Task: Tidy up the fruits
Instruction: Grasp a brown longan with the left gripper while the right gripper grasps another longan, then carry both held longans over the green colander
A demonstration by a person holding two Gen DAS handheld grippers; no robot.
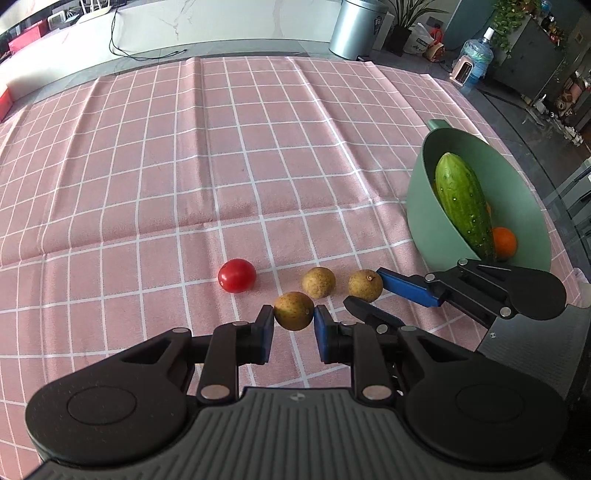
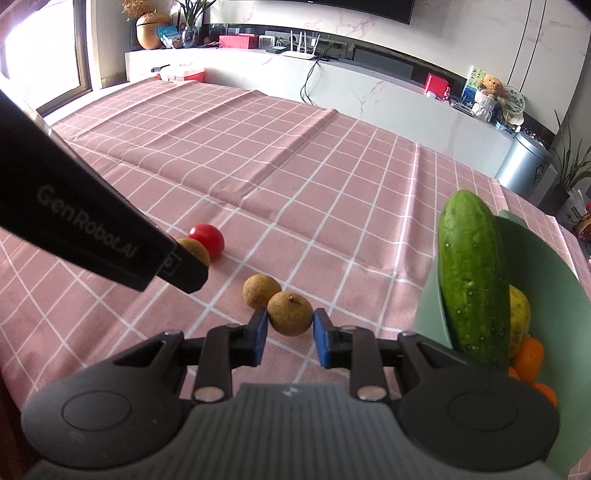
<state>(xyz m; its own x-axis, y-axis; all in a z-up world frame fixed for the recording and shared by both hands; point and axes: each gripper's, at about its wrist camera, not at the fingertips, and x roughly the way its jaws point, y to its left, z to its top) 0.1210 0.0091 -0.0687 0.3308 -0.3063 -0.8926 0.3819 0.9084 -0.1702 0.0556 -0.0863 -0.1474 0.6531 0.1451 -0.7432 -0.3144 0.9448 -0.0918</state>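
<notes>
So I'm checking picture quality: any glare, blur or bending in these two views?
Left wrist view: sharp, the tablecloth grid bows outward from the fisheye. Right wrist view: the window at top left is blown out white, and the cucumber looms large near the lens.

Home living rm: TV (image 2: 319, 9) over marble console (image 2: 369, 92), plants (router (image 2: 301, 51) too).

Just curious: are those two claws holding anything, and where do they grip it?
Each pinches one brown fruit across its sides: left gripper holds one longan, right gripper another.
</notes>
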